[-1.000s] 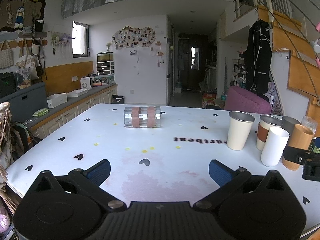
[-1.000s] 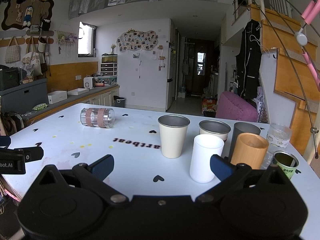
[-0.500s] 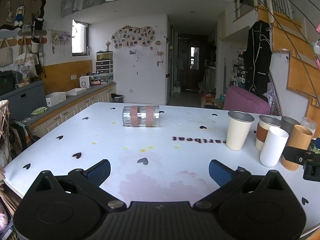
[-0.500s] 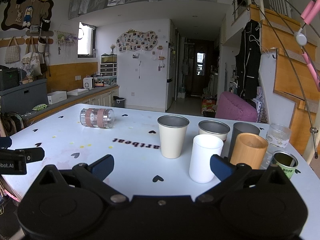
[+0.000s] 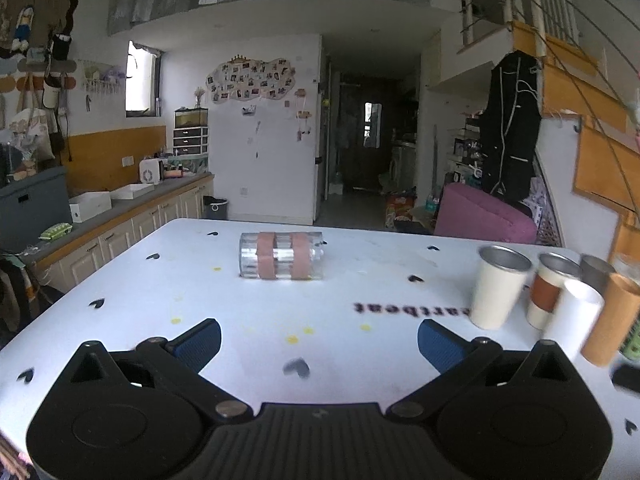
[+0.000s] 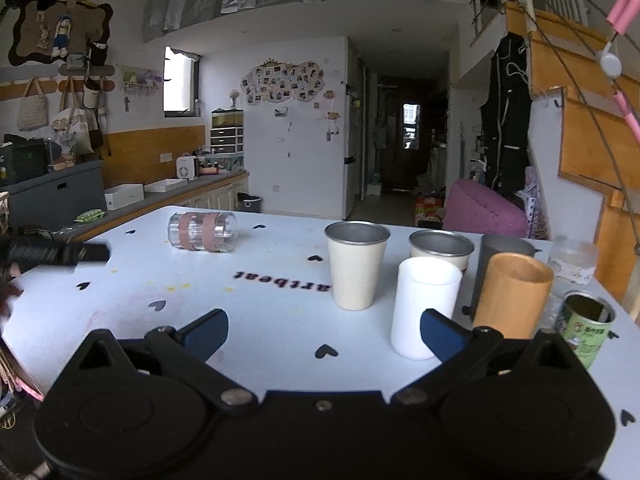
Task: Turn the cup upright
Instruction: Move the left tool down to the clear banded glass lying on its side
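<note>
A clear glass cup with two pink bands (image 5: 281, 256) lies on its side on the white table (image 5: 240, 320), far from both grippers. It also shows in the right wrist view (image 6: 203, 232) at the far left. My left gripper (image 5: 319, 342) is open and empty, aimed at the cup from some distance in front of it. My right gripper (image 6: 324, 334) is open and empty, low over the table in front of the upright cups.
Several upright cups stand at the right: a cream cup (image 6: 356, 264), a white cup (image 6: 426, 306), a tan cup (image 6: 512, 296), a grey cup (image 6: 500, 250), a clear glass (image 6: 572, 260) and a green can (image 6: 586, 328). The left tool (image 6: 56, 252) shows at left.
The left gripper has moved forward toward the lying cup, which looks larger now. The right gripper has barely moved. Both stay open.
</note>
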{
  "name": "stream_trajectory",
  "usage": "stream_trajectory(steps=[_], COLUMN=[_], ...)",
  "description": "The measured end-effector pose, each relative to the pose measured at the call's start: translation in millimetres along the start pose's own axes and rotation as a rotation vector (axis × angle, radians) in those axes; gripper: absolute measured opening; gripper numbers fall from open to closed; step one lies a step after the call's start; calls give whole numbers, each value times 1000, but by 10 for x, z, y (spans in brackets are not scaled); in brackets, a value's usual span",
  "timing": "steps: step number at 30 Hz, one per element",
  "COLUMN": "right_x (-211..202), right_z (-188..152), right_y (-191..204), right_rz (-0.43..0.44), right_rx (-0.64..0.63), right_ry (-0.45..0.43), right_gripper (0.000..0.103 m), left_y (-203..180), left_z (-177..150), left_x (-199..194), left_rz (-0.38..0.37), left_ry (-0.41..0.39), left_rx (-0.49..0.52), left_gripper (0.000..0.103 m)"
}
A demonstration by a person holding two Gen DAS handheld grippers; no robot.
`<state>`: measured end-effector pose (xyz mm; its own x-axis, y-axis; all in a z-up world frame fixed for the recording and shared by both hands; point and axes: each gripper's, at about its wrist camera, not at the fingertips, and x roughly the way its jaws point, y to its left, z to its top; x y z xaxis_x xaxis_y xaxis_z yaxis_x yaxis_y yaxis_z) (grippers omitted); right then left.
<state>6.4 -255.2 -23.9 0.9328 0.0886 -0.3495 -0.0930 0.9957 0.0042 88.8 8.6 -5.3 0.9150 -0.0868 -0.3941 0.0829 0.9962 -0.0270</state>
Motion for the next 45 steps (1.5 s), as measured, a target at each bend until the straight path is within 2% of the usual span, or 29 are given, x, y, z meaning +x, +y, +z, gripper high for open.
stream_trajectory(steps=[4, 8, 13, 19, 21, 24, 27, 29, 31, 35, 40, 45], right_x=[116, 261, 428, 594, 647, 702, 774, 805, 849, 912, 964, 1027], right_z=[-65, -100, -118, -125, -130, -141, -160, -169, -185, -199, -212, -225], right_y=[-9, -33, -98, -230, -251, -289, -313, -328, -358, -376, -420, -417], right_rz=[36, 65, 94, 107, 100, 94, 85, 83, 84, 95, 97, 109], right_rx=[-5, 9, 36, 77, 75, 74, 70, 75, 86, 92, 108, 110], right_ry=[2, 12, 21, 37, 40, 47, 60, 64, 70, 85, 93, 104], right_gripper=[103, 103, 103, 103, 103, 103, 103, 103, 103, 103, 103, 103], left_y=[278, 558, 940, 1361, 1445, 1483, 1508, 1490, 1442, 1381, 1118, 755], left_z=[235, 444, 628, 630, 628, 646, 588, 531, 514, 461, 349, 284], left_x=[380, 849, 1555, 2348, 2532, 2737, 2860, 2886, 2843, 2778, 2631, 2541], left_rz=[-26, -57, -84, -122, -143, -128, -174, -227, -226, -268, -365, -443], left_ry=[14, 26, 48, 91, 91, 70, 94, 112, 95, 126, 211, 273], left_rx=[-37, -120, -292, -523, -561, -564, -599, -627, -613, -623, -558, -436], left_gripper=[103, 103, 103, 103, 103, 103, 103, 103, 103, 103, 103, 103])
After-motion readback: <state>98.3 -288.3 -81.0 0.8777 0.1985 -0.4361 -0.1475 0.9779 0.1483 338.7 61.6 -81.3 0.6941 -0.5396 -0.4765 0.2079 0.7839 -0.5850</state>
